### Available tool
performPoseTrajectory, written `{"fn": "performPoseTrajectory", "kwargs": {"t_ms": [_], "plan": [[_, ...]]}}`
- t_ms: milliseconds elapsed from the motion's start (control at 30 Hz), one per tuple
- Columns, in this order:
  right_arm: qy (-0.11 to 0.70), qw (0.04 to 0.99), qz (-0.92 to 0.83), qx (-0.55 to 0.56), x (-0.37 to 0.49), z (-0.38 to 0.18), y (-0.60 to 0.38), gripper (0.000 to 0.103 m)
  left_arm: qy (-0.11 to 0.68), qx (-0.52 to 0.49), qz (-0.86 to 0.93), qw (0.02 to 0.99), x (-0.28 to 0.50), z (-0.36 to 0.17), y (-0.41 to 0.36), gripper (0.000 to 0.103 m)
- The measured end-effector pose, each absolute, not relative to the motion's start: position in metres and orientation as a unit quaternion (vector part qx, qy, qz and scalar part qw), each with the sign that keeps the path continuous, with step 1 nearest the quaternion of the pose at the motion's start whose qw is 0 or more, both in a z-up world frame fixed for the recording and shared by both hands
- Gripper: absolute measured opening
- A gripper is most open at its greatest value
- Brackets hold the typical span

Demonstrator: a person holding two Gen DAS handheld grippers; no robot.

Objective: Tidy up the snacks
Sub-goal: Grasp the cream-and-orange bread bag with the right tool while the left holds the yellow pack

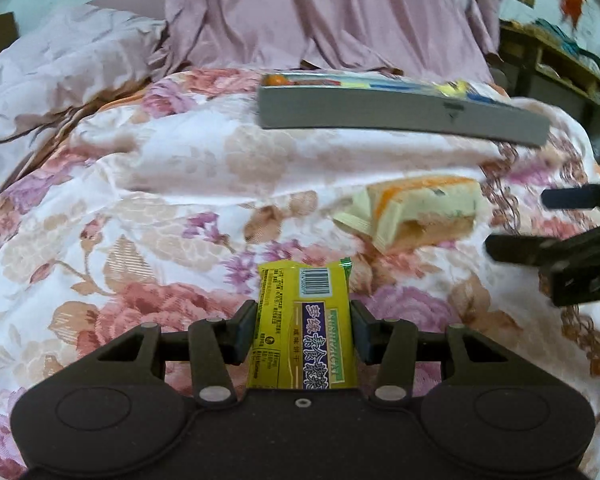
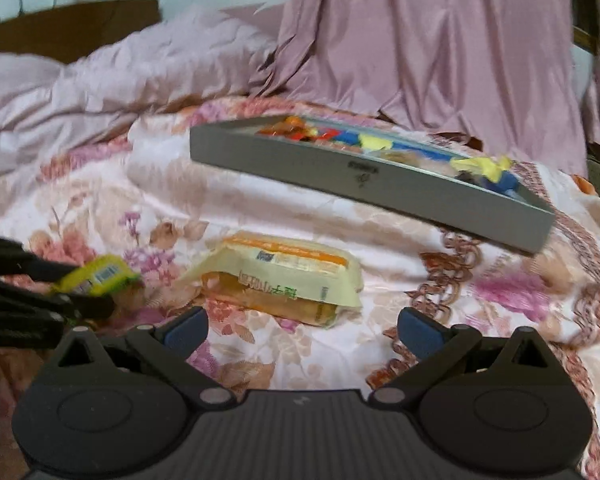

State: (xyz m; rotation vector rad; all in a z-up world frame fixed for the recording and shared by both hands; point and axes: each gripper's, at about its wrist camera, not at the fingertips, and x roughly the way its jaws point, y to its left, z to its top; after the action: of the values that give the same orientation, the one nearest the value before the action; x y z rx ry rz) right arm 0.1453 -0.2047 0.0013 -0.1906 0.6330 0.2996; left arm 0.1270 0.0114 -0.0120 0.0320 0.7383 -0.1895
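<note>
My left gripper (image 1: 304,320) is shut on a yellow snack packet (image 1: 304,304) with a barcode and purple label, held above the floral bedspread; the same packet (image 2: 96,276) shows at the left of the right wrist view. My right gripper (image 2: 302,326) stands open just short of a cream and orange snack pack (image 2: 284,276), which lies flat on the bed; that pack (image 1: 416,212) lies ahead and right of the left gripper. A grey tray (image 2: 364,180) with several colourful snacks inside rests further back; its front wall (image 1: 400,116) faces me.
The floral bedspread (image 1: 160,184) is soft and wrinkled. Pink quilt (image 2: 80,84) and draped pink cloth (image 2: 440,40) rise behind the tray. A wooden shelf (image 1: 560,64) stands at the far right. The right gripper's fingers (image 1: 540,236) reach in from the right edge.
</note>
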Motion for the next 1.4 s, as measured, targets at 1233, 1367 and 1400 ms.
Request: {"fn": "performPoseTrajectory", "kwargs": {"t_ms": [1233,1367,1400], "plan": [[0.422,0.846,0.273,-0.18,0.229,0.001,-0.179,0.068,0.372,-0.013,-0.1,0.923,0.131,-0.012,0.016,0.051],[0.437,0.849,0.261,-0.142,0.222,0.006,-0.193,0.068,0.371,-0.007,-0.103,0.923,0.132,-0.012,0.013,0.051],[0.439,0.849,0.258,-0.139,0.22,0.006,-0.194,0.068,0.371,-0.005,-0.104,0.923,0.131,-0.012,0.013,0.051]]}}
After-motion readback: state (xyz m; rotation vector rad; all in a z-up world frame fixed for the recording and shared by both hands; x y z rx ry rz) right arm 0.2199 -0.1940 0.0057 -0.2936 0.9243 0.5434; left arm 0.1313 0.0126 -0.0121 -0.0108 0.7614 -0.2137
